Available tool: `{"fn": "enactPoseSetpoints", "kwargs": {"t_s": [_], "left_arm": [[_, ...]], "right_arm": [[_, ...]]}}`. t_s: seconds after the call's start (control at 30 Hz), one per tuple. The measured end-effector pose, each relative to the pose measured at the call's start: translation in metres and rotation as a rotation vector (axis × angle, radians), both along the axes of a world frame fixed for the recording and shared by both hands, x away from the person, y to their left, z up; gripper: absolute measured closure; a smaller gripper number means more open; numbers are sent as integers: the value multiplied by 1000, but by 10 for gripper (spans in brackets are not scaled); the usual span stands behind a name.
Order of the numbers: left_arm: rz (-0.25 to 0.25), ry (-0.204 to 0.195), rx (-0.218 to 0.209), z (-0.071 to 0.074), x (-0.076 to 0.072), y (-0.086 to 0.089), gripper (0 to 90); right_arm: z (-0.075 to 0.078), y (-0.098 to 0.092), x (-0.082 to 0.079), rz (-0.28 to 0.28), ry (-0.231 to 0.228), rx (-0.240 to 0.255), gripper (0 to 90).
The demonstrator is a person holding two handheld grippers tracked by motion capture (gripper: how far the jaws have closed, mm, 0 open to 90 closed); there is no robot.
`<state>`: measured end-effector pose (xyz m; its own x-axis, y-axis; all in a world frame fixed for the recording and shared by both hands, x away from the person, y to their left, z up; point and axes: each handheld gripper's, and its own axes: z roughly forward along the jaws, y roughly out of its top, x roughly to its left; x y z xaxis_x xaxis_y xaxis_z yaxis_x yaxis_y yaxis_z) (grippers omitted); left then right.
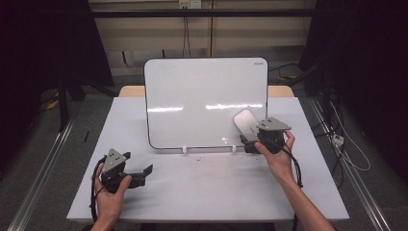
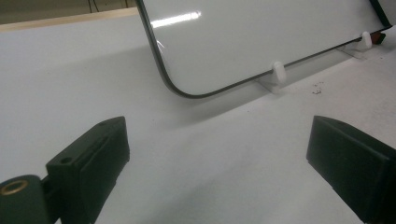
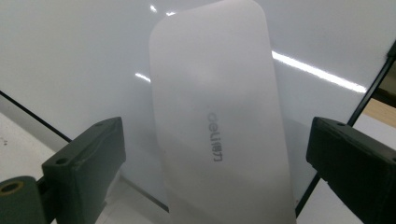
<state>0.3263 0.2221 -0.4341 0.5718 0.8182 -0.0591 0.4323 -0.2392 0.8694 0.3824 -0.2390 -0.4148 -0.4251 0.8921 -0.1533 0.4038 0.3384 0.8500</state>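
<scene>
Two tongs: both held by hands.
Left tongs (image 1: 144, 172): released, idle, lower left tabletop (image 1: 202, 192).
Right tongs (image 1: 246, 140): jaws spread around white eraser (image 1: 245, 123); grasp unclear.
Whiteboard (image 1: 202, 96): centre, propped upright for wiping.

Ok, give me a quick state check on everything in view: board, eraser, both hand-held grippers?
Whiteboard: propped upright on two white clips, leaning back, surface wiped blank.
Eraser: flat against the board's lower right, between the right gripper's jaws, not pinched.
Left hand-held gripper: open, holding nothing, low over the table in front of the board.
Right hand-held gripper: open, jaws standing apart either side of the eraser.
Table: white, a few dark specks near the clips.
</scene>
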Motion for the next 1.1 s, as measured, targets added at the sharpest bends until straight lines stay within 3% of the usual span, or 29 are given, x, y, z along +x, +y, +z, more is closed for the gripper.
{"fn": "enactPoseSetpoints", "kwargs": {"t_s": [0.27,0.5,0.67,1.1], "left_arm": [[3,-1,-8,0,0,4,59],[12,4,-9,-1,0,5,58],[12,6,-8,-1,-2,4,59],[20,-9,-20,2,0,6,59]], "right_arm": [[2,-2,0,9,22,87,46],[3,-4,-3,-4,26,100,50],[3,-6,-9,-21,-7,111,55],[1,-10,-24,-39,-25,111,67]]}}
